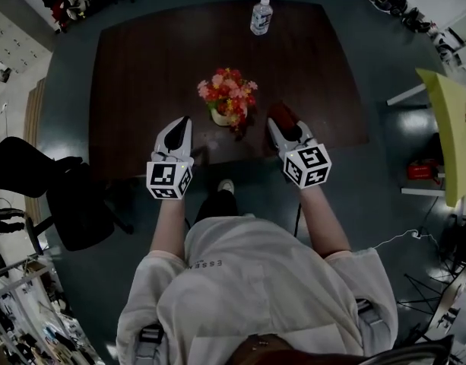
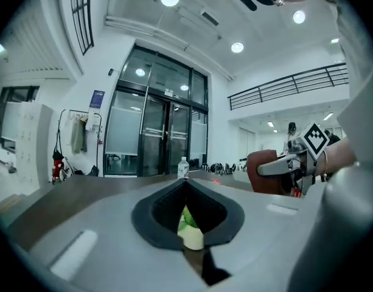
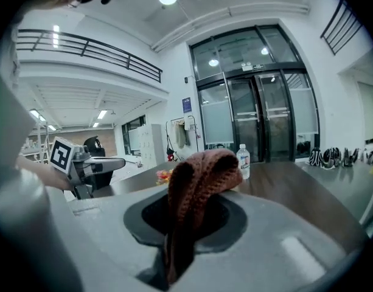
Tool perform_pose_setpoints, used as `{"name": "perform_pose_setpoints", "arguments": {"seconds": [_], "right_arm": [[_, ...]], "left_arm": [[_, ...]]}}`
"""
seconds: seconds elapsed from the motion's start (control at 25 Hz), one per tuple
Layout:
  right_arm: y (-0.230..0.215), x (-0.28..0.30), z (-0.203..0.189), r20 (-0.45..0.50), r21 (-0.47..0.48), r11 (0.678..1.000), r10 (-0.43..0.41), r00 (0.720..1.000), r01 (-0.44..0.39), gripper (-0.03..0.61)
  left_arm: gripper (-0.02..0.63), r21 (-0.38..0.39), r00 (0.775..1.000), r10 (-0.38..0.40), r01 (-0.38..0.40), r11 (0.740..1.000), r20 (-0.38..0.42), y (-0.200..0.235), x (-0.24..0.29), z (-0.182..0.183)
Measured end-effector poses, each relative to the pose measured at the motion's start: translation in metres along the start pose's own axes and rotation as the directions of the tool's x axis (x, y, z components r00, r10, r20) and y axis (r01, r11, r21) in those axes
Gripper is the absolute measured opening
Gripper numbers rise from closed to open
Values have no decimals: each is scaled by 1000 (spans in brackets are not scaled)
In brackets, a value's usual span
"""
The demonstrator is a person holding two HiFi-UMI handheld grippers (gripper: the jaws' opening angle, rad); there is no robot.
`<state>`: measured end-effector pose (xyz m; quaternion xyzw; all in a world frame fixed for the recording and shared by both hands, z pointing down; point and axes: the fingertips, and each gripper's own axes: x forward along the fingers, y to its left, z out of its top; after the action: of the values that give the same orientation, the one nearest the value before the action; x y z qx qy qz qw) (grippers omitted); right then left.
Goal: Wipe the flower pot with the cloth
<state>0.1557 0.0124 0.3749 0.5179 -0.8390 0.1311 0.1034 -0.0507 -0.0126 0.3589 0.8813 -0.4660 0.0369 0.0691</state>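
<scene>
Gripping the cloth in your right gripper, jaws pinched on it | your left gripper: jaws together, nothing held | flower pot: just ahead, between both jaw pairs.

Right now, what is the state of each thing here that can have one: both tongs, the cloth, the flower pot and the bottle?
left tongs: shut, holding nothing.
right tongs: shut on the cloth.
cloth: bunched, pinched in the right tongs.
flower pot: upright on the table, touched by neither tongs.
water bottle: upright, capped, near the table's far edge.
</scene>
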Motion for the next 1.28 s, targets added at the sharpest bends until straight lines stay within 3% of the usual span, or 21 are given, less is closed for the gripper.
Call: {"name": "perform_pose_setpoints", "arguments": {"seconds": [0.12, 0.32, 0.52, 0.92, 1.28], "right_arm": [[15, -33, -5, 3, -23, 999, 26, 1000, -26, 49], [49, -87, -17, -23, -112, 989, 96, 995, -98, 49], [73, -129, -32, 1, -98, 991, 94, 996, -93, 49], [93, -165, -27, 65, -94, 995, 38, 997, -32, 48], [102, -164, -14, 104, -43, 997, -54, 993, 59, 48]], "left_arm": [[9, -15, 999, 34, -34, 999, 14, -36, -30, 7], [9, 25, 993, 114, -114, 993, -26, -81, -77, 7], [9, 21, 990, 142, -142, 990, 4, -105, -127, 12], [9, 25, 995, 93, -94, 995, 47, -138, -158, 24], [9, 25, 996, 35, -37, 999, 76, -134, -164, 41]]}}
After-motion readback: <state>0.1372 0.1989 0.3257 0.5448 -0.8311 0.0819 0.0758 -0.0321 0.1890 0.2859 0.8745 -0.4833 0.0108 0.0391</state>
